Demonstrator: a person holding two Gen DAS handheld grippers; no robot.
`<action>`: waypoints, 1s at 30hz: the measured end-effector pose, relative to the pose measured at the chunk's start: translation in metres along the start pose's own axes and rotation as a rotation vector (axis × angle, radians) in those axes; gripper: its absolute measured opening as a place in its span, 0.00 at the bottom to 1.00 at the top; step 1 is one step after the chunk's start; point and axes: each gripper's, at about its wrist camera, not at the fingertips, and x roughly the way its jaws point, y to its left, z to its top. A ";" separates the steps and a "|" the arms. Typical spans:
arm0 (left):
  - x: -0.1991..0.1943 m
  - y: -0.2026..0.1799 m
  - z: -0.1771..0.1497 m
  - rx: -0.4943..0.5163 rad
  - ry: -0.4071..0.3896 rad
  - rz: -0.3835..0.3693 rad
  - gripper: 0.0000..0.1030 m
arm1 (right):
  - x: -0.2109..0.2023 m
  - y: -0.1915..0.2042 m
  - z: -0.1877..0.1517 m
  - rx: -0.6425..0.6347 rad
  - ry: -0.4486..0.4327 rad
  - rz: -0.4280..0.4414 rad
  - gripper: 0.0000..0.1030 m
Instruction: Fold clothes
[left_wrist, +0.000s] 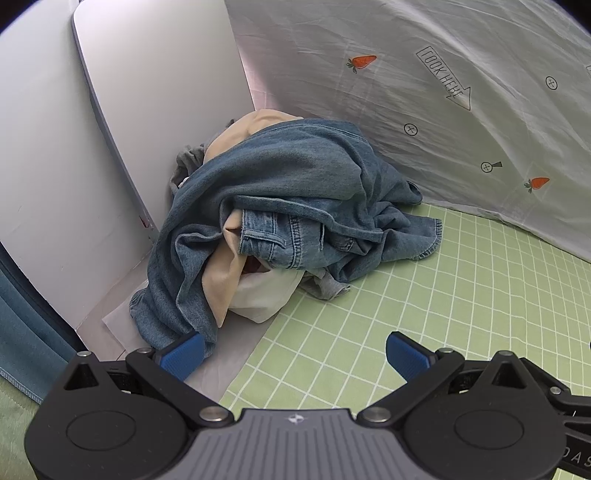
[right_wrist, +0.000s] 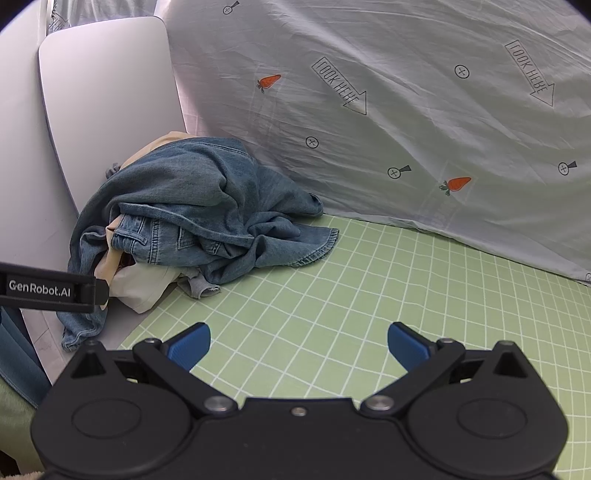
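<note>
- Item: clothes pile (left_wrist: 280, 218), a heap in the far left corner of the green checked sheet (left_wrist: 424, 317), pushed up against the white board (left_wrist: 155, 110) and the printed grey sheet (left_wrist: 424, 92) hanging behind.
- Contents, as far as I can see: blue denim jacket (left_wrist: 295, 173) on top, jeans (left_wrist: 273, 240) with the waistband showing under it, a beige garment (left_wrist: 221, 280), a white garment (left_wrist: 266, 291) and a grey garment (left_wrist: 328, 288) poking out low down. Nothing folded yet.
- My left tool (left_wrist: 293, 352): spread wide, nothing in it, tilted down toward the near edge of the pile; its left finger (left_wrist: 181, 354) sits just beside the denim hem.
- My right tool (right_wrist: 299, 345): spread wide, nothing in it, over bare checked sheet, well apart from the pile.
- Lie of the pile: no clear direction; it is bunched. Its long axis, I judge, runs from the corner at the back toward the near left edge, along the board. A denim hem (right_wrist: 314, 247) trails off to the right onto the checks.
- Risk: pinching denim here may catch two layers, since jacket and jeans overlap and look alike, and drag the whole heap.
- Risk: garments underneath are tangled; lifting the top one may pull them off the near left edge.
- Risk: the corner leaves little room; a finger could snag the hanging sheet.
</note>
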 end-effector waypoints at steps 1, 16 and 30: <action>0.000 0.000 0.000 0.000 0.000 -0.001 1.00 | 0.000 0.000 0.000 0.000 -0.001 0.000 1.00; 0.001 0.000 -0.003 0.009 -0.004 -0.010 1.00 | 0.001 0.001 -0.003 0.008 -0.006 -0.003 1.00; -0.001 0.000 -0.004 0.012 -0.006 -0.021 1.00 | 0.000 0.001 -0.004 0.008 -0.001 -0.006 1.00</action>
